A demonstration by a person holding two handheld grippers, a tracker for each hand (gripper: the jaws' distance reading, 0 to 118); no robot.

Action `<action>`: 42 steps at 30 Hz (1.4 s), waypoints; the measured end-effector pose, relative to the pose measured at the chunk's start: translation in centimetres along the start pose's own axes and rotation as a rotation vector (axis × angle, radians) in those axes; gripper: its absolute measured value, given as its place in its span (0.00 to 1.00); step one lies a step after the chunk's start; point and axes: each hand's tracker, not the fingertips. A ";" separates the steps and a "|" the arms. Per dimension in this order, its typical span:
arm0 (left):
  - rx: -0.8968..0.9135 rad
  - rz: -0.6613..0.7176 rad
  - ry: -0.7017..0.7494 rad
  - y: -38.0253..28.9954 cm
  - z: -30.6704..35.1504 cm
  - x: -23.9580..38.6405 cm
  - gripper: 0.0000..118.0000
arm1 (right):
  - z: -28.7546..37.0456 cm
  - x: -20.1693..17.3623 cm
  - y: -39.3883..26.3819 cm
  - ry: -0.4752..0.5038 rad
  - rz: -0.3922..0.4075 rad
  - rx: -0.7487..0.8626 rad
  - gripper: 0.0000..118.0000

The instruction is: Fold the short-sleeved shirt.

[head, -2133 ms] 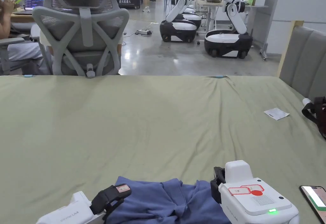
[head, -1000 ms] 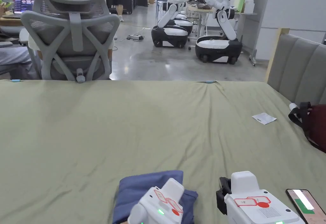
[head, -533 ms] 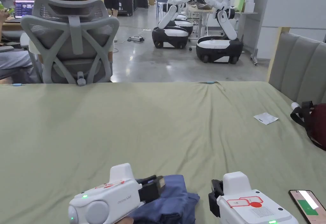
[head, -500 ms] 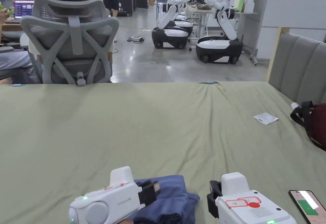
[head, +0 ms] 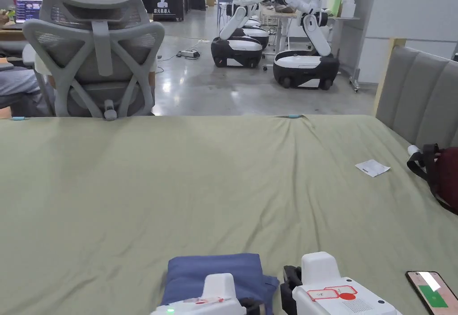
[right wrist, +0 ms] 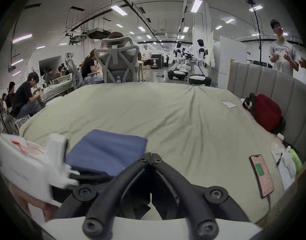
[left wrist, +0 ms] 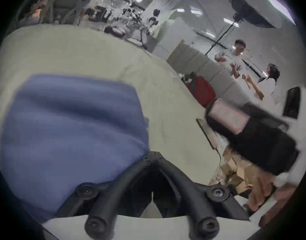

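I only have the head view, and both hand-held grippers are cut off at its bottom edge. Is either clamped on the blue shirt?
Observer: No. The left hand-held gripper is shut beside the blue shirt, no cloth visibly between its jaws.
Operator: And the right?
Observer: The right hand-held gripper is shut too, tips over bare sheet.
Operator: Anything right of the phone?
Observer: A pen lying on papers.

I've got both grippers low and side by side: left gripper and right gripper, jaws closed (empty).
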 end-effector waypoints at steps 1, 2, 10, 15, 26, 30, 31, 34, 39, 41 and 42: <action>0.047 -0.013 0.028 0.7 1.7 -0.4 0.00 | -0.6 -0.5 0.1 0.022 -0.007 -0.004 0.00; 0.091 -0.001 0.048 1.4 3.4 -1.0 0.00 | -1.2 -1.1 0.2 0.041 -0.009 -0.010 0.00; 0.225 0.185 0.205 2.9 11.4 -9.8 0.28 | -7.2 -3.3 -1.6 0.155 -0.059 -0.137 0.00; 0.172 0.355 0.079 1.4 9.6 -14.2 1.00 | -8.4 -1.6 -3.6 0.074 -0.073 -0.212 0.00; 0.040 0.580 -0.122 2.0 0.2 -13.5 0.36 | -8.2 -2.0 -3.1 0.060 -0.011 -0.205 0.00; 0.063 0.548 -0.096 2.5 2.1 -13.6 0.31 | -7.0 -3.3 -2.2 0.063 0.022 -0.173 0.00; 0.080 0.515 -0.081 2.8 3.2 -13.6 0.31 | -6.7 -4.0 -1.8 0.064 0.036 -0.159 0.00; 0.101 0.435 0.022 3.7 7.5 -15.9 0.31 | -6.2 -6.7 -0.3 0.083 0.061 -0.125 0.00; 0.120 0.381 0.150 5.5 16.7 -21.9 0.31 | -6.1 -13.0 2.3 0.144 0.110 -0.057 0.00; 0.109 0.341 0.242 6.4 20.7 -24.7 0.31 | -6.5 -15.8 3.1 0.173 0.134 -0.042 0.00; 0.106 0.341 0.268 6.7 22.4 -26.1 0.31 | -6.6 -17.1 3.4 0.185 0.139 -0.036 0.00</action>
